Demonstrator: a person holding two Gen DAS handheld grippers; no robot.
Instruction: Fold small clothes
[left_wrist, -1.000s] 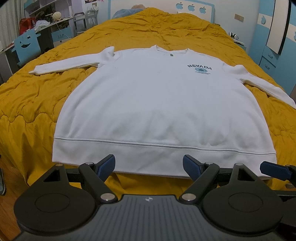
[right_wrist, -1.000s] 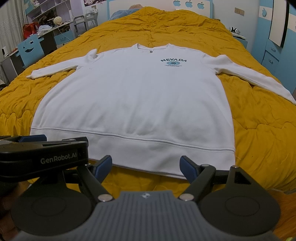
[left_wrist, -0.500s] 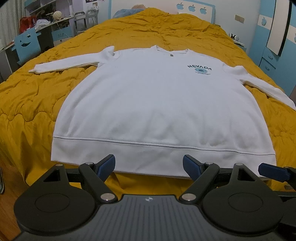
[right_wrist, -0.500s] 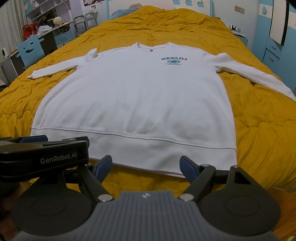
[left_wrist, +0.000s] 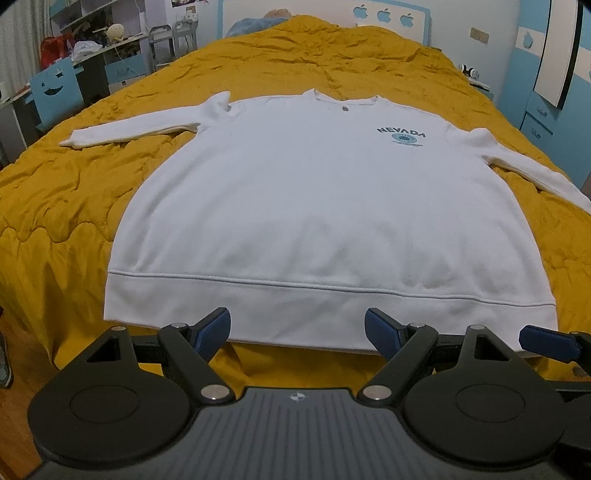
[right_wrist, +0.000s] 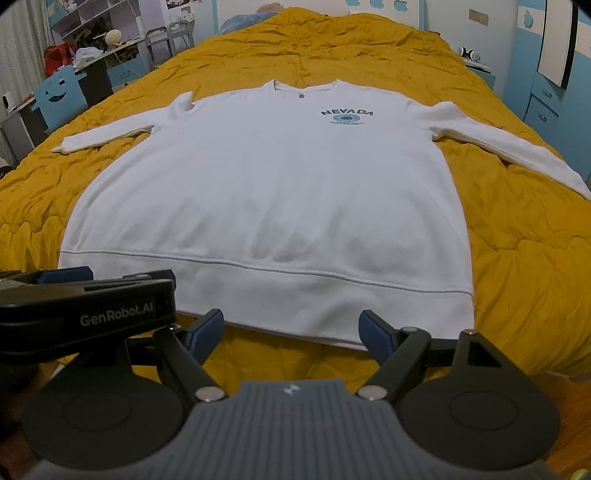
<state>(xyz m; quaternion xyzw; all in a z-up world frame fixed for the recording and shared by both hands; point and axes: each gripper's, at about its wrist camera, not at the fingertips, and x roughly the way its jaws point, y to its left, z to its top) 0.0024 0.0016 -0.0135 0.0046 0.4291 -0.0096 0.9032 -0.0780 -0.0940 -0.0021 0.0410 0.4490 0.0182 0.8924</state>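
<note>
White sweatshirt (left_wrist: 325, 206) flat on the yellow bed (left_wrist: 74, 206), mid-frame — no fold yet.
Left gripper (left_wrist: 297, 328) and right gripper (right_wrist: 291, 328) both spread wide, empty, near the hem; pinch both hem corners evenly — fold straight up.

Soft, even indoor light fell on both views — no hard shadows or glare. Fisheye bending curved the edges, and corners went dark.
</note>
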